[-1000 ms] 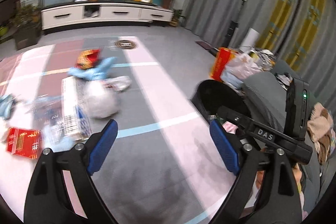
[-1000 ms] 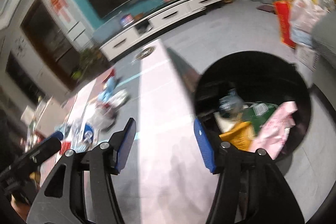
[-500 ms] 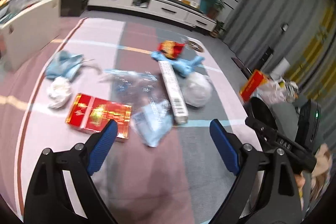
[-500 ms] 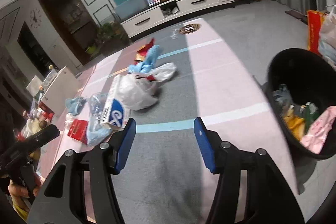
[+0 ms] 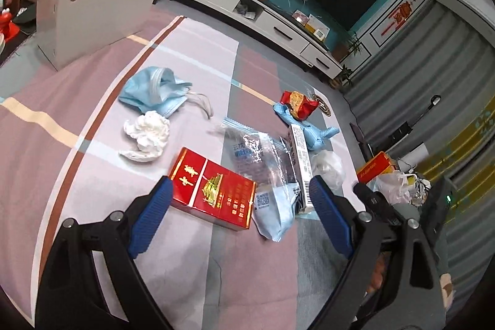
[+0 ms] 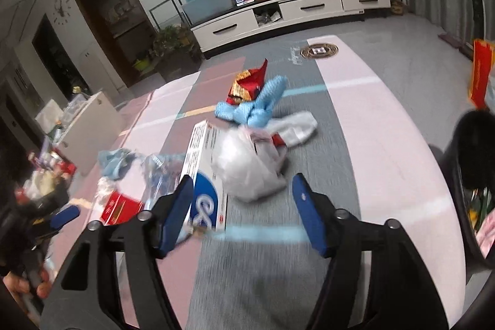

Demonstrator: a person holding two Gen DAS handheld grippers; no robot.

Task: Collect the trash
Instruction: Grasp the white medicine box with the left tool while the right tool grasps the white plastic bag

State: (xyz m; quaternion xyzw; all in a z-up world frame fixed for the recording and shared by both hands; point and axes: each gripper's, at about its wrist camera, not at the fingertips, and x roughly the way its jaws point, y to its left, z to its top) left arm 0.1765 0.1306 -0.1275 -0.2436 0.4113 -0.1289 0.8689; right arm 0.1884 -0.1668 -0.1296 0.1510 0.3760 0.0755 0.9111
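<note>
Both views have swung from the bin toward the litter. Left tongs [image 5: 239, 206] gape empty over one red cigarette carton [image 5: 213, 189] lying flat on the rug [image 5: 191, 268], long axis crosswise; right tongs [image 6: 241, 203] gape empty before one white plastic bag [image 6: 247, 169], beside one long white box [image 6: 202, 172] pointing away. Two blue masks [image 5: 154, 92] and one tissue wad [image 5: 147, 133] lie beyond.
</note>
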